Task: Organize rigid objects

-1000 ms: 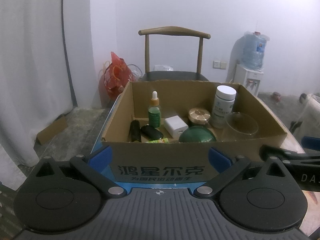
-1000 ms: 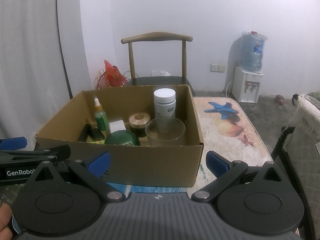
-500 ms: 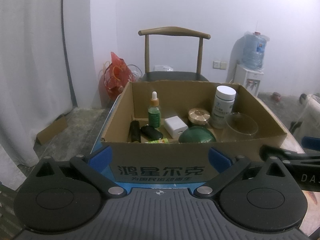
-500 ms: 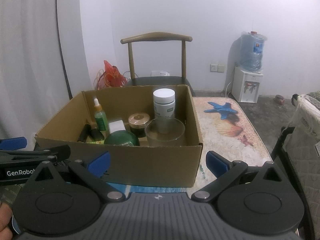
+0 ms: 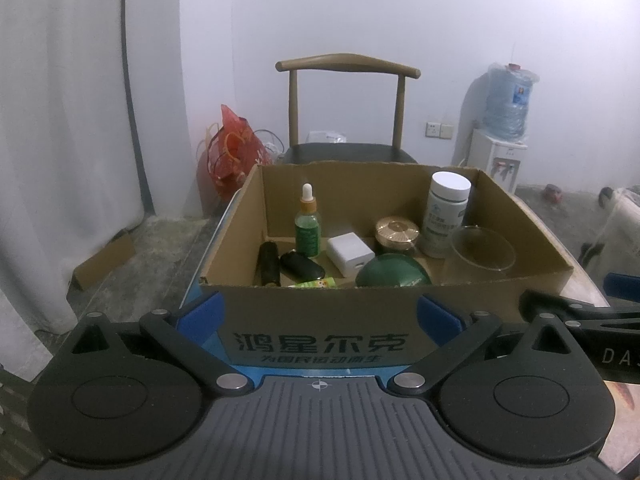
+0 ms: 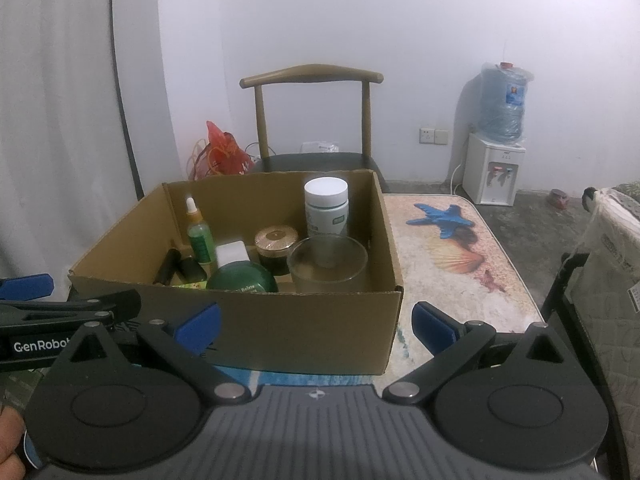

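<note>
Comparing with a moment ago: nothing has shifted.
Left gripper (image 5: 320, 312): jaws spread wide, empty, before the cardboard box (image 5: 320, 344).
Right gripper (image 6: 316, 326): likewise parted, holding nothing.
Items: white bottle (image 5: 447, 216), dropper bottle (image 5: 307, 227), glass bowl (image 5: 482, 249) sit inside.
Meaning: sorting looks paused.

Dim cool indoor light, brightest on the white wall (image 5: 460, 20), soft grainy focus, fisheye bending, dark vignetted corners
</note>
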A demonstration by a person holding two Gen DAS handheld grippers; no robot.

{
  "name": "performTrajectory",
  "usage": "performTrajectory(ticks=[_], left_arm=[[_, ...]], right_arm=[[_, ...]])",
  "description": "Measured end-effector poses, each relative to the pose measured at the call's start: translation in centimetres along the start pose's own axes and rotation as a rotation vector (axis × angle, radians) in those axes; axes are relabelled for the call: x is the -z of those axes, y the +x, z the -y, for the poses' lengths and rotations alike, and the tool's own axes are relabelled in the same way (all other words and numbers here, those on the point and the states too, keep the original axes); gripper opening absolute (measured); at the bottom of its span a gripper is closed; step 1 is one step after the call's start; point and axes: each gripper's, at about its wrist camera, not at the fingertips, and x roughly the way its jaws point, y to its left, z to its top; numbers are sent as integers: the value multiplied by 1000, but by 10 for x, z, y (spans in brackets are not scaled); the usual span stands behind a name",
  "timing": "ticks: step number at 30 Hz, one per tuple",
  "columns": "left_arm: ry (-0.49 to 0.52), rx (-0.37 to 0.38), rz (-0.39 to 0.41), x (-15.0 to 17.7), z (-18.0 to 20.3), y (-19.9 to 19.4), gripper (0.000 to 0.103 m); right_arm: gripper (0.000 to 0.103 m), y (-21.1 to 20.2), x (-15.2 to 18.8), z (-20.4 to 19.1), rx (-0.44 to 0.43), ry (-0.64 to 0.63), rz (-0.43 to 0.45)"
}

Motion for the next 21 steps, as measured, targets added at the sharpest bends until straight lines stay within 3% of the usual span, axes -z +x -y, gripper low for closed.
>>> performTrajectory(ticks=[21], left_arm=[[-1,-2,1,-1,2,-1,103]], right_arm=[[103,-2,0,0,3,4,1]])
